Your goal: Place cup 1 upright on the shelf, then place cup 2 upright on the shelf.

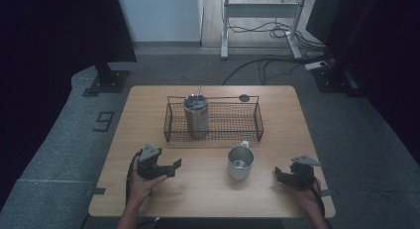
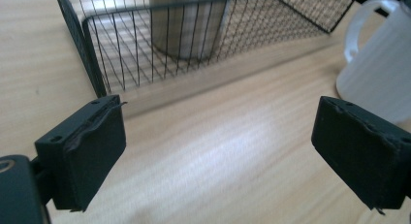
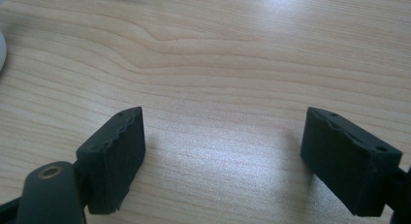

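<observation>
A steel mug (image 1: 240, 162) with a handle stands upright on the wooden table (image 1: 208, 197), just in front of a black wire basket (image 1: 247, 121). Inside the basket's left half stands a tall steel canister (image 1: 196, 115) with a lid. My left gripper (image 1: 172, 168) rests low at the front left, its jaws open with bare wood between them. In the left gripper view the left gripper (image 2: 218, 136) faces the basket (image 2: 121, 49), the canister (image 2: 189, 30) and the mug (image 2: 378, 73) at the right. My right gripper (image 1: 280, 175) sits right of the mug, open over bare table (image 3: 223, 146).
The basket runs across the table's middle towards the back. A small dark round disc (image 1: 243, 97) lies behind its rim. Beyond the table are grey floor, black stand feet (image 1: 106, 83), cables and a white desk frame (image 1: 262, 11).
</observation>
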